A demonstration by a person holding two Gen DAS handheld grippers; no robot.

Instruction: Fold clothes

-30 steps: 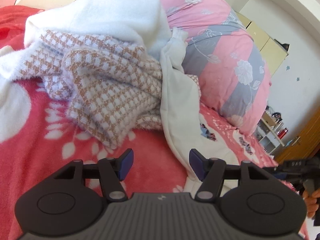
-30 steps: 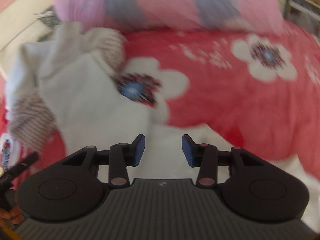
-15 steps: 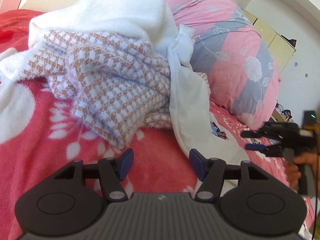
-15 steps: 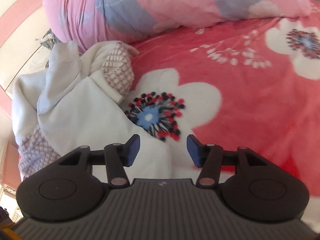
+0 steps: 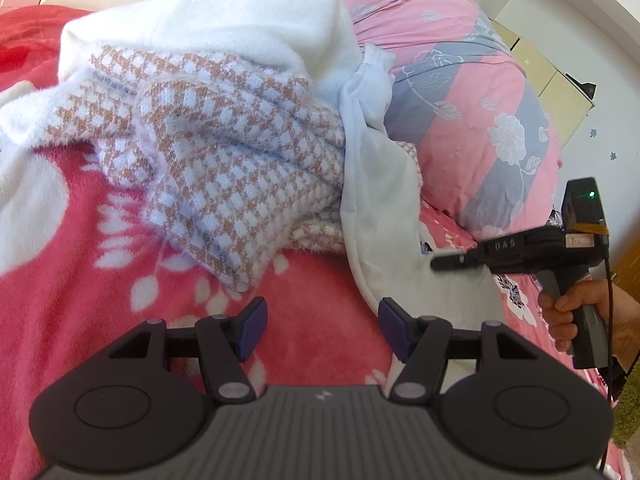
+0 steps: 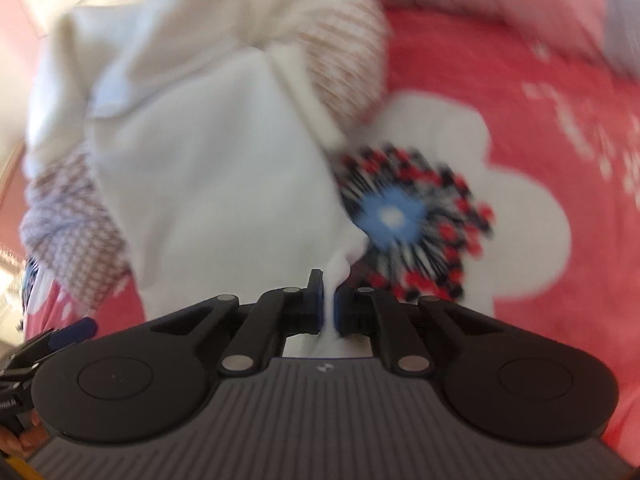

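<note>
Clothes lie heaped on the red floral blanket (image 5: 312, 300): a white garment (image 6: 224, 184) draped beside a checked knit (image 5: 240, 168). The right gripper (image 6: 329, 304) pinches the white garment's edge; the left gripper (image 5: 322, 326) gapes wide, holding nothing.

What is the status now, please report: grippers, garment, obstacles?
Right gripper shut on white garment edge. Left gripper open, empty, above red blanket. Checked sweater lies partly under the white garment.
</note>
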